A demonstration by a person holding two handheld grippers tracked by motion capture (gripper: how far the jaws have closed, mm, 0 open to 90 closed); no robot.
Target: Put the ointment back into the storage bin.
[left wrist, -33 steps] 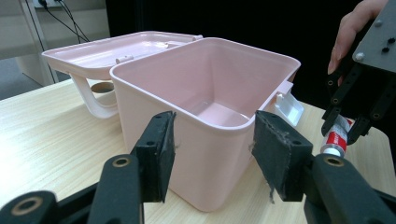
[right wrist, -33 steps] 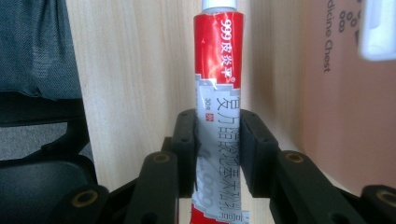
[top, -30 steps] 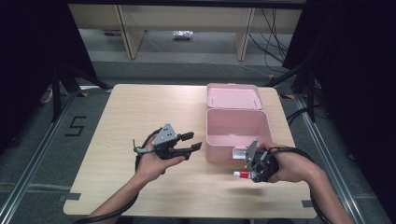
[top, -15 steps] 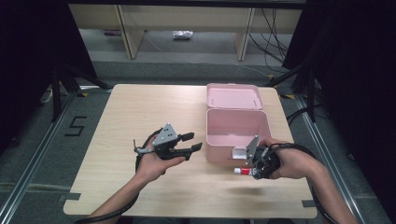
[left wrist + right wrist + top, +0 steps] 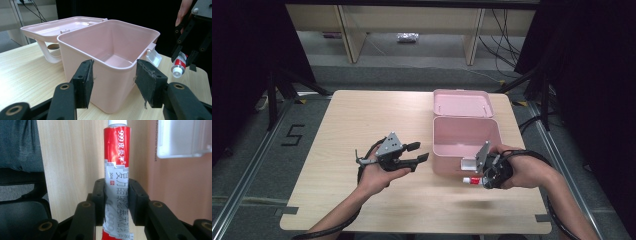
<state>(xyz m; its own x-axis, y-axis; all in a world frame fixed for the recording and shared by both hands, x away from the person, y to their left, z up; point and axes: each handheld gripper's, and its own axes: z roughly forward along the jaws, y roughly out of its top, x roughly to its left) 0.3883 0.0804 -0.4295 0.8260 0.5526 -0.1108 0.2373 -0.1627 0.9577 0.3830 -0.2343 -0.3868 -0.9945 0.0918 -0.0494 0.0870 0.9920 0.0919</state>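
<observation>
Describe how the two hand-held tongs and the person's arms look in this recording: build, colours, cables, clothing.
Both tongs are black linkage frames with brass-coloured pivot rivets. The left tongs carry a grey three-cornered plate on top and flat black pads frayed at the edges. The right tongs have a similar grey plate. A black cable trails from each along the forearm. The forearms are bare; no sleeves are in frame.

1. I count one pink box (image 5: 466,144), lid open, on my table.
2. I see one tube (image 5: 117,165), red and silver with a white cap.
3. I have two grippers: the left gripper (image 5: 418,152) and the right gripper (image 5: 480,179), each with two black jaws.
4. One white latch (image 5: 153,55) hangs on the box front.
5. One table (image 5: 362,120) carries all of it.
6. Two hands hold the grippers, one each.
7. One "5" mark (image 5: 292,135) sits on the floor.
</observation>
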